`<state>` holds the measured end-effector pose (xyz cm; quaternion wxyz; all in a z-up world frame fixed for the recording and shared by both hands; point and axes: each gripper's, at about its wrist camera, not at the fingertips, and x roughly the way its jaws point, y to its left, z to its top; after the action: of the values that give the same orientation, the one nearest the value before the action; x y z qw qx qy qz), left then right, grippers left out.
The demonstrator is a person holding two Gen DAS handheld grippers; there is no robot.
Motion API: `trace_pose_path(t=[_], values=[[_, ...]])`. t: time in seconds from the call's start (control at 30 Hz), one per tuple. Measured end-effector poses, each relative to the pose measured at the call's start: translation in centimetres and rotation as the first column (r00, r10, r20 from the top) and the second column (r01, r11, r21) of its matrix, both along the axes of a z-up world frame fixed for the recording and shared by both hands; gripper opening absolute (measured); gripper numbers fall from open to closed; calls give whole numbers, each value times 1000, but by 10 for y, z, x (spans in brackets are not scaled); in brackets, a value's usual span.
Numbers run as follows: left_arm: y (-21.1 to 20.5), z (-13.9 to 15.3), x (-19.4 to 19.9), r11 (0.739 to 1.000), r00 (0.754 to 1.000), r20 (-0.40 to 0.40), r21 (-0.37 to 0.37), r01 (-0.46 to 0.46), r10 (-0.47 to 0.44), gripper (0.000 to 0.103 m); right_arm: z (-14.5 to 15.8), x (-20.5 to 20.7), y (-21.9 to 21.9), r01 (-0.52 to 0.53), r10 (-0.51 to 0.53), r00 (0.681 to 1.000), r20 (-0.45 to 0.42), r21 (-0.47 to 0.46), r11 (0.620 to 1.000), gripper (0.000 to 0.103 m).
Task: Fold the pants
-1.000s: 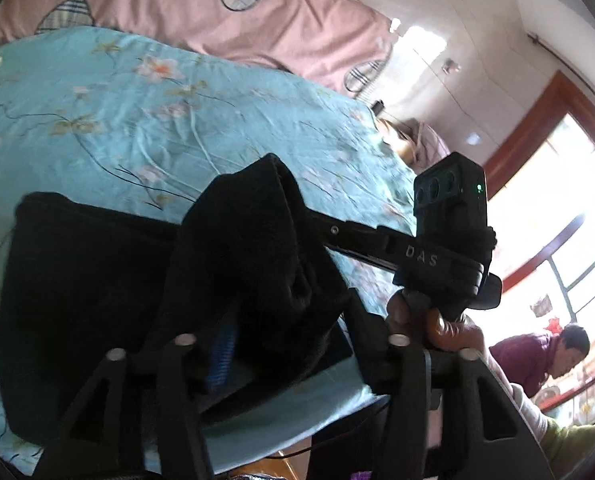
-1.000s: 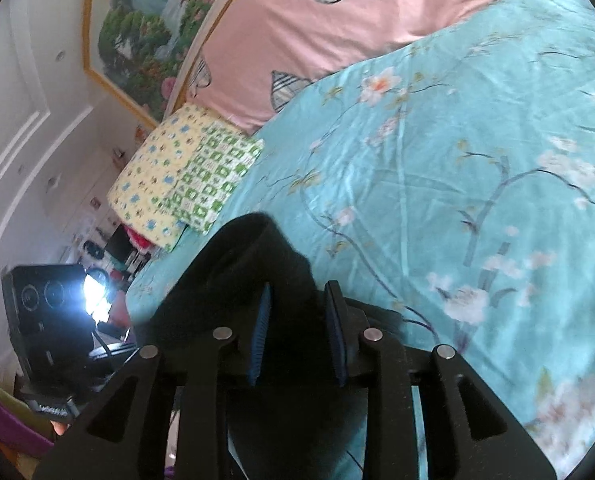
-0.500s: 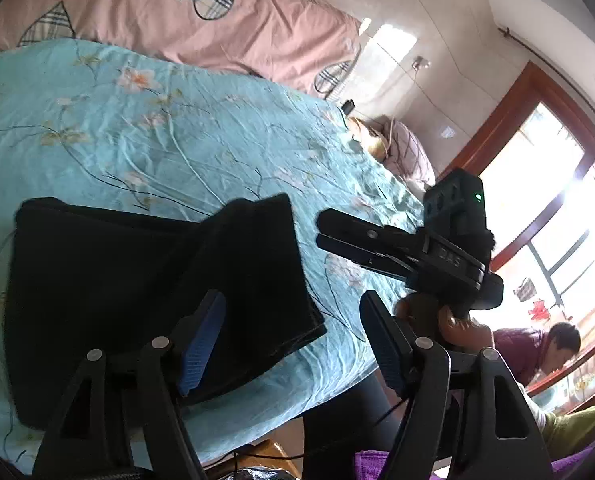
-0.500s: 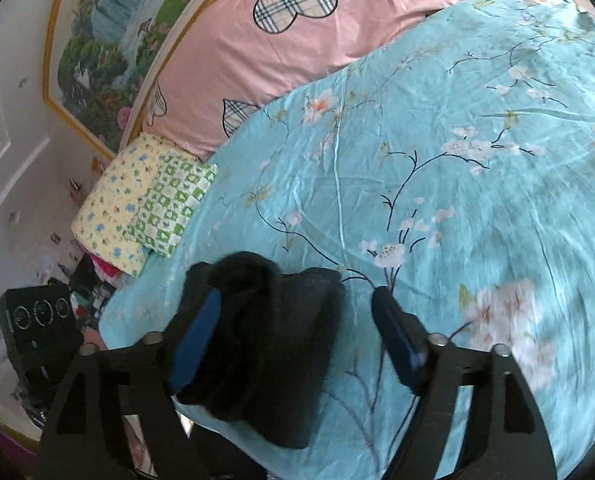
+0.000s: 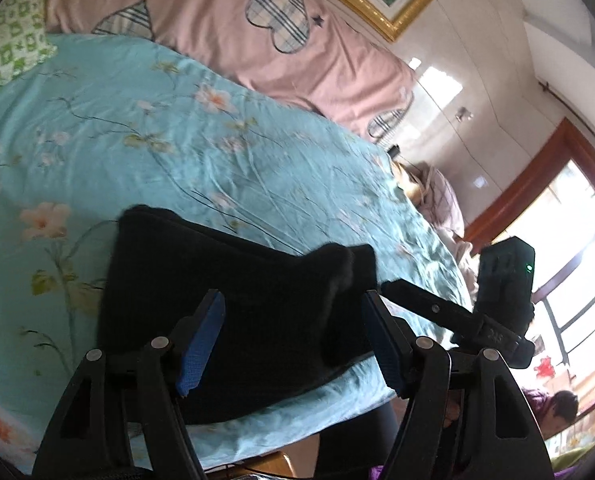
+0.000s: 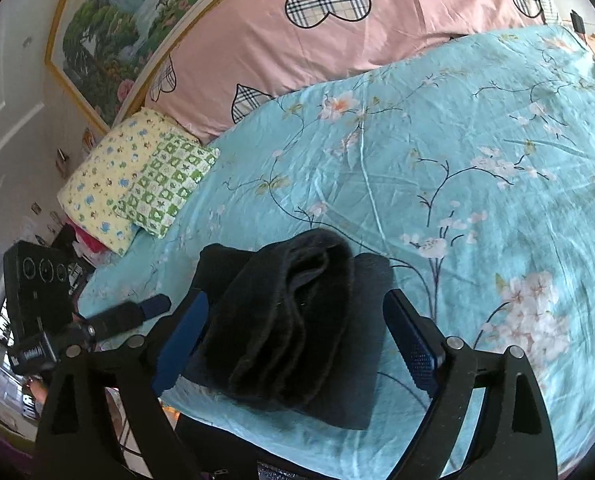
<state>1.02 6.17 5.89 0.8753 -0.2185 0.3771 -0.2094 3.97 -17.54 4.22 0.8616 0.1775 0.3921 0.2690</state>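
The black pants (image 5: 233, 292) lie folded in a thick stack near the front edge of the bed (image 5: 201, 152); in the right wrist view the pants (image 6: 297, 320) show a rolled upper layer. My left gripper (image 5: 293, 332) is open and empty, just above and behind the stack. My right gripper (image 6: 297, 336) is open and empty, its jaws wide on either side of the stack. The right gripper also shows in the left wrist view (image 5: 449, 316), and the left gripper in the right wrist view (image 6: 129, 316).
A teal floral sheet (image 6: 457, 168) covers the bed. A pink quilt with plaid hearts (image 6: 337, 32) lies at the head. Patterned pillows (image 6: 137, 184) sit at the left. A window (image 5: 577, 248) and a seated person (image 5: 557, 404) are at the right.
Both grippers have let go of the pants and opened wide. The fold has dropped onto the stack, and both grippers have drawn back from it.
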Motion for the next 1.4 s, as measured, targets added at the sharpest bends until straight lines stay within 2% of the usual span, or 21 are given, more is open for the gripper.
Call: trace_pose_path(t=[0.3, 0.5, 0.8, 1.1, 1.3, 1.4], values=[[30, -9, 4, 996, 996, -20, 18, -84, 84, 72, 4, -7, 11, 60, -61, 998, -4, -80, 995, 90], [42, -25, 9, 989, 988, -64, 69, -134, 139, 73, -5, -10, 11, 75, -78, 996, -34, -73, 995, 91], [50, -49, 23, 986, 980, -126, 84, -146, 156, 74, -20, -8, 17, 76, -83, 994, -72, -95, 993, 91], [52, -63, 38, 986, 975, -159, 84, -145, 157, 74, -41, -1, 3, 111, -111, 982, -151, -13, 994, 91], [52, -73, 53, 983, 968, -184, 105, -151, 168, 74, -49, 2, 0, 108, -102, 980, -173, 29, 994, 90], [50, -80, 58, 981, 967, -192, 122, -148, 170, 74, -50, 2, -1, 93, -86, 982, -167, 37, 995, 85]])
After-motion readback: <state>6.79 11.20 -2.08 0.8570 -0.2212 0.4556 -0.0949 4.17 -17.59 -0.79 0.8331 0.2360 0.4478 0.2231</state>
